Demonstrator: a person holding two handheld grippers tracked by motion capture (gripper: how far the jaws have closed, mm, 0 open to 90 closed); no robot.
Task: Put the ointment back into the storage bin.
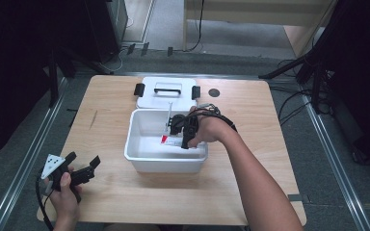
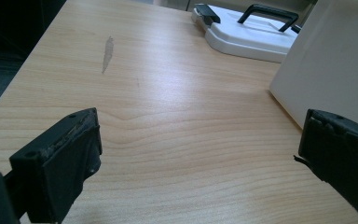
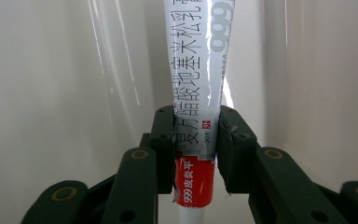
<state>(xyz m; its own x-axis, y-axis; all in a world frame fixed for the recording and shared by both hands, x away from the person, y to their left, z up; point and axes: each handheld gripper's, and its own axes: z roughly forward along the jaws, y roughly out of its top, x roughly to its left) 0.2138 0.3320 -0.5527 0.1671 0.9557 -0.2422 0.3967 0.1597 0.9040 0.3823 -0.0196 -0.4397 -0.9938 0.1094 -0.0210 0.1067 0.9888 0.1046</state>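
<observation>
Two grippers: one is working inside the bin, the other is resting near the table's front left corner.
Right gripper [image 3: 196, 140]: its jaws are pinching a tube [image 3: 196, 84] from both sides, just above the tube's red band.
Tube: flat, glossy, white and silver with grey printed characters and a red end; it is standing inside the bin [image 1: 139, 144], running up toward the far wall.
Left gripper [image 1: 84, 166]: its jaws are standing wide apart with bare wood between them; a hand [image 1: 63, 197] is holding it over the table's front left part, clear of the bin.
Bin: white smooth plastic, rectangular, open-topped, sitting at the table's middle.
Lid [image 1: 166, 91]: white plastic with a black handle and black clips at both ends, lying flat just behind the bin, near the far edge.
Table [image 1: 111, 103]: pale wood grain with a grey scuff on the left side; broad open strips are lying left and right of the bin.
Jaw pads: black, worn and frayed at the edges in the left gripper view.
</observation>
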